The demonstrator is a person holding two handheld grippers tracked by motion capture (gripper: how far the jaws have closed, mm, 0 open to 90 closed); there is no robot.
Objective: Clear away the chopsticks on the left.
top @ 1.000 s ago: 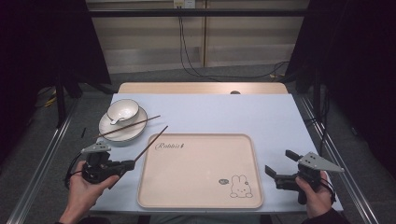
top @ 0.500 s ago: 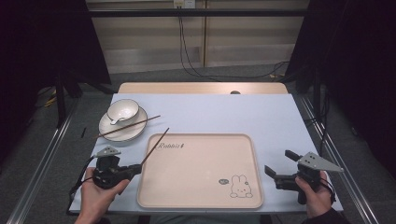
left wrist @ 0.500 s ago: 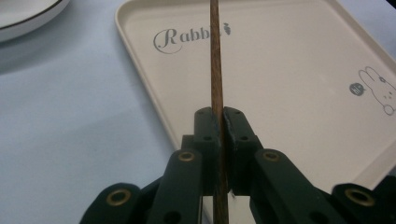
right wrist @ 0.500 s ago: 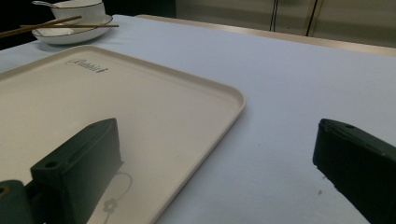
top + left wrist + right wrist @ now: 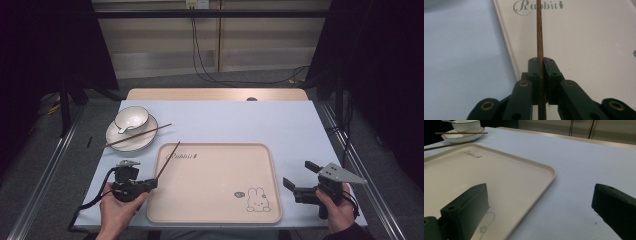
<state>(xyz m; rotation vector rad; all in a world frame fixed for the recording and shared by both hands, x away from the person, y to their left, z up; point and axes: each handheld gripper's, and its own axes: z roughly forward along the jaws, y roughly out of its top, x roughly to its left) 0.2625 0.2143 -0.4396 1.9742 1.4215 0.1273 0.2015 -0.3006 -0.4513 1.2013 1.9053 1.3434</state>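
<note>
My left gripper (image 5: 151, 182) sits at the tray's left edge, shut on the thick end of a brown chopstick (image 5: 169, 157). The stick slants away over the tray's far left corner, and in the left gripper view the chopstick (image 5: 539, 30) runs straight up from between the closed pads of the left gripper (image 5: 543, 61), past the "Rabbit" lettering. A second chopstick (image 5: 137, 135) lies across a white plate (image 5: 112, 137) that carries a white bowl (image 5: 131, 118). My right gripper (image 5: 300, 175) rests open and empty just right of the cream tray (image 5: 215, 210).
The tray (image 5: 499, 177) bears a rabbit drawing near its front right corner. The plate (image 5: 464, 137) and bowl (image 5: 465, 125) stand at the table's far left. A pale blue cloth (image 5: 280, 125) covers the table; metal rails run along both sides.
My left hand has moved right toward the tray, carrying the chopstick, which now slants more steeply over the tray's corner. The right gripper has not moved.
</note>
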